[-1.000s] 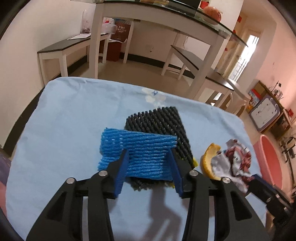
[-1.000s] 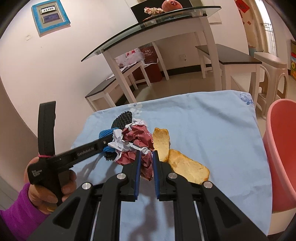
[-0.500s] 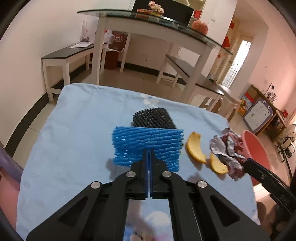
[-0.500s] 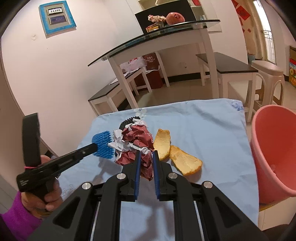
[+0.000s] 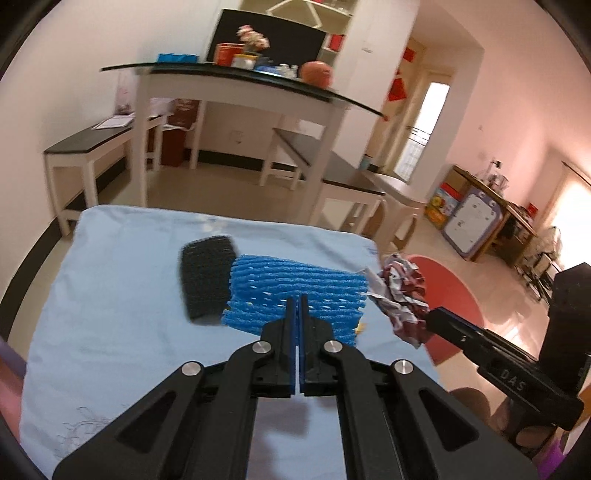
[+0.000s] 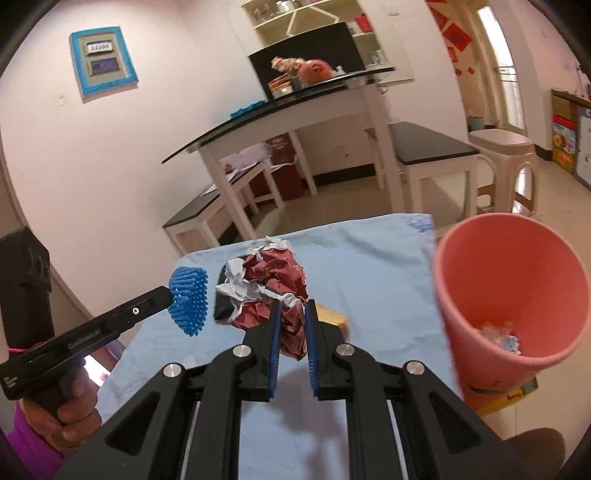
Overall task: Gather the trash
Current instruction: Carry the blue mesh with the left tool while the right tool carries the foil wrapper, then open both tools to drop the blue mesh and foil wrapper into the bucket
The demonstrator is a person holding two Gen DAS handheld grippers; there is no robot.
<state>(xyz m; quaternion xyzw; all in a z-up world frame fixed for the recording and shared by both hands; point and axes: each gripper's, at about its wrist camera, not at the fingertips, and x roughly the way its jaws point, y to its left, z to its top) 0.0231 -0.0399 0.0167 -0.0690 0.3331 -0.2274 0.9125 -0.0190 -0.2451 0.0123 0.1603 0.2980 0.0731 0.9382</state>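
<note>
Crumpled paper point(image 6: 273, 284) pinched, pink bin point(image 6: 517, 291) near

Readable text is sparse. Right gripper point(image 5: 430, 320), lower right of the left wrist view: "DAS" in pale letters on its black body. Blue-framed wall panel point(image 6: 103, 61), upper left of the right wrist view: small white plate with digits, looks like "22209", too blurred to confirm. White print on the crumpled red-and-white wrapper point(image 6: 271, 280): unreadable. Red wall decorations point(image 6: 456, 35), upper right: illegible.
</note>
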